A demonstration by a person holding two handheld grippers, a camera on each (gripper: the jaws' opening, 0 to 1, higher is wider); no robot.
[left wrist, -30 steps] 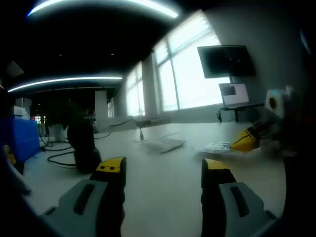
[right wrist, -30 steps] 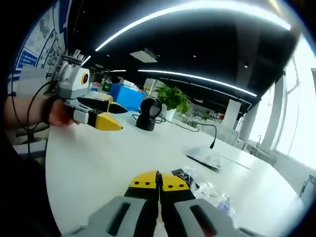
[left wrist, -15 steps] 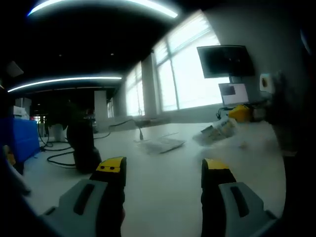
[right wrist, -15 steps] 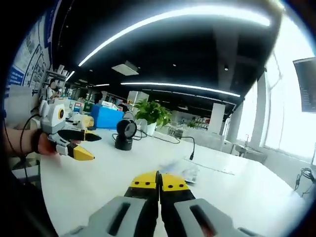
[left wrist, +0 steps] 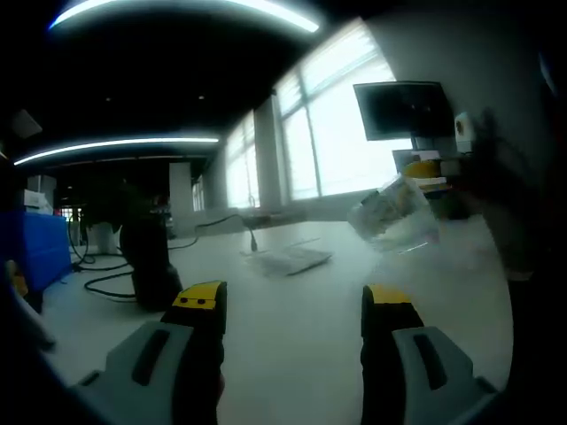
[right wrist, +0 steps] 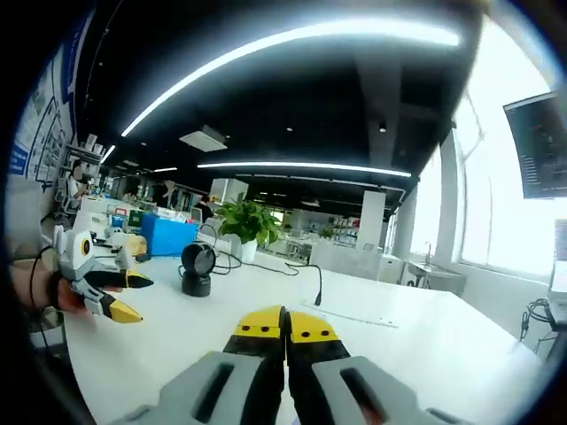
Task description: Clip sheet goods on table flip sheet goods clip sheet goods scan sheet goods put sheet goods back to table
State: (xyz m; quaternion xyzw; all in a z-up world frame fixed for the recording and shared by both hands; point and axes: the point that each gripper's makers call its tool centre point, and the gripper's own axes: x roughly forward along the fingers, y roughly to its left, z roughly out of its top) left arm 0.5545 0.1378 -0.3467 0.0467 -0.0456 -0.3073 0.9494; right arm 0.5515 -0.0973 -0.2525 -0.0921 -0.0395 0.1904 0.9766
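Could slip and drop: clear packet [left wrist: 394, 215], blurry at right of left gripper view, off the white table [left wrist: 292, 328], pinched only at an edge by right gripper [left wrist: 423, 168]. Grip spot hidden. Own tips pressed together in right gripper view. Left gripper [left wrist: 292, 305] wide apart, holding nothing.
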